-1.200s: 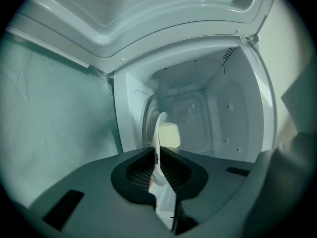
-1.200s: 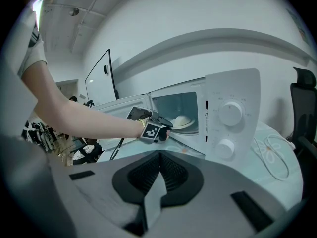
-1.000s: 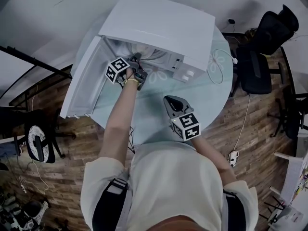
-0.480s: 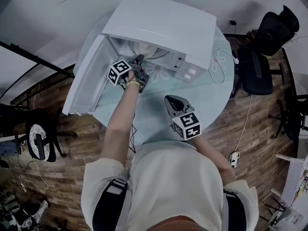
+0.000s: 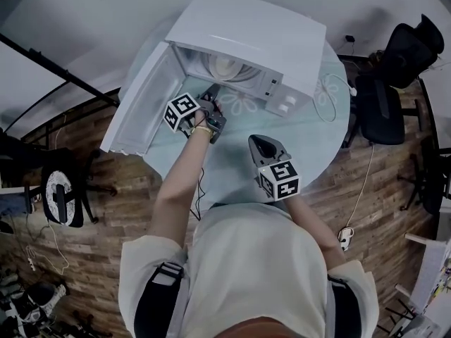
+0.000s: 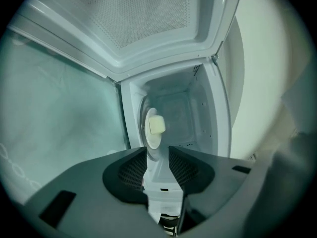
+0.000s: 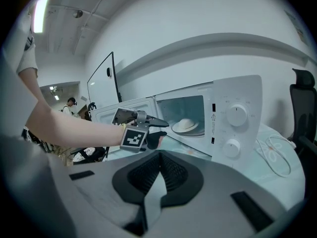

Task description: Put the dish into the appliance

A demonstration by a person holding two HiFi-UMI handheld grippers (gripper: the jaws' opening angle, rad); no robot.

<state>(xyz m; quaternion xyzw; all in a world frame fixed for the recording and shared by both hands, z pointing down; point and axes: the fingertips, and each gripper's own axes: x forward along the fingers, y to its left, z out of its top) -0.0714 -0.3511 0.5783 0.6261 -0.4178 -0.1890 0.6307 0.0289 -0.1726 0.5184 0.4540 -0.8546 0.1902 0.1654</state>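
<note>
Left gripper [image 6: 157,150]: jaws apart, having just been opening, with nothing between them. It is held just outside the mouth of the microwave [image 5: 246,30] and points into the cavity, clear of the dish [image 6: 152,128].

Right gripper [image 7: 159,156]: jaw tips together, holding nothing. It hangs over the near part of the table [image 5: 232,157], apart from the microwave and pointing toward it.

Dish: pale and round, resting inside the microwave's cavity, untouched by either gripper.

Microwave: white, standing on the round glass table. Its door [image 5: 141,108] is swung wide open on the person's left. 2 dials [image 7: 237,115] are set one above the other on the front panel, right of the cavity.

Surroundings: a white cable [image 7: 275,155] lies looped on the table right of the microwave, and a black office chair [image 5: 384,111] stands on the wooden floor beyond the table's right edge.
</note>
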